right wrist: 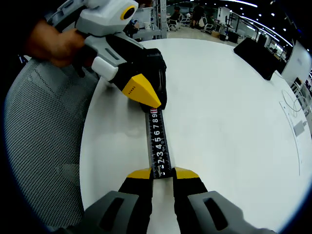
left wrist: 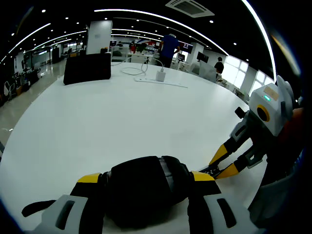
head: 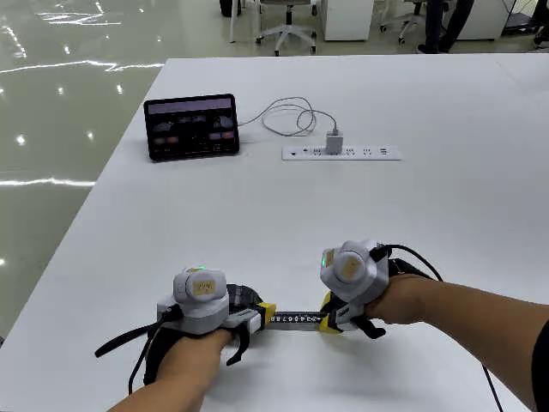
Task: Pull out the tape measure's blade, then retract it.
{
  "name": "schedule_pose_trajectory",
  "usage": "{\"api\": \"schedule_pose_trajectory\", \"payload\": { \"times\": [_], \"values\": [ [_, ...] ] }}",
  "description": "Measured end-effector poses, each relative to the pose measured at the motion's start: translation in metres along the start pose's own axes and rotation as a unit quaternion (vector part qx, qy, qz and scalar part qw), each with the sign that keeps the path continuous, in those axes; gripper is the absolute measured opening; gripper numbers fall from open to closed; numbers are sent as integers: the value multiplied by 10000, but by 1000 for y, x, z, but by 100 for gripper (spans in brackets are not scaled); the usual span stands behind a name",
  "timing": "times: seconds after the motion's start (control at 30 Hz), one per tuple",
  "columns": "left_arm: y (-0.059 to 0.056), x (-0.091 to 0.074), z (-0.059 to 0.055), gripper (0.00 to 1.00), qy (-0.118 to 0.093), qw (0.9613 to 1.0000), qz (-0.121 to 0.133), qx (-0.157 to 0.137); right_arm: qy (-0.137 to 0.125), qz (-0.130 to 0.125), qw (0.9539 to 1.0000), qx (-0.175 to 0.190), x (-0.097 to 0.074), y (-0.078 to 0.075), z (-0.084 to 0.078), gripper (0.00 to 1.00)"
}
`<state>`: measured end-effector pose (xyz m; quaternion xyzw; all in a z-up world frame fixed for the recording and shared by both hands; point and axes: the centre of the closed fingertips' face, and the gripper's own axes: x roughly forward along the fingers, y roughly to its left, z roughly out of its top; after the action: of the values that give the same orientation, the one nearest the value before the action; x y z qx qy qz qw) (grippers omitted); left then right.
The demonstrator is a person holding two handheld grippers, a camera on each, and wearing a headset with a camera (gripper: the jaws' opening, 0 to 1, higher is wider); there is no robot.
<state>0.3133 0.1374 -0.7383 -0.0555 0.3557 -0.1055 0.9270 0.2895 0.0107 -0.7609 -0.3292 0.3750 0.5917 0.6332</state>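
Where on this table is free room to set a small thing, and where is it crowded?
Free: the wide bare table in front of the tablet and the power strip; also right of the strip. Crowded: the near edge, where the left tool grips the tape measure case and the right tool pinches the blade.

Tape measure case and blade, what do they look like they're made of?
The case looks like black matte plastic or rubber: dull surface, soft highlights only. The blade looks like thin painted metal, a pale flat strip with printed numerals, though the look alone cannot confirm metal.
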Motion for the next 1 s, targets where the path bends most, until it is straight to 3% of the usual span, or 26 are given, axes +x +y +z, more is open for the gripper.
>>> {"api": "schedule_pose_trajectory", "payload": {
  "times": [1.0],
  "values": [
    [0,0,0,66,8,10000,-23,-38,-210,0,9998,-37,6,2,10,11]
  ]
}}
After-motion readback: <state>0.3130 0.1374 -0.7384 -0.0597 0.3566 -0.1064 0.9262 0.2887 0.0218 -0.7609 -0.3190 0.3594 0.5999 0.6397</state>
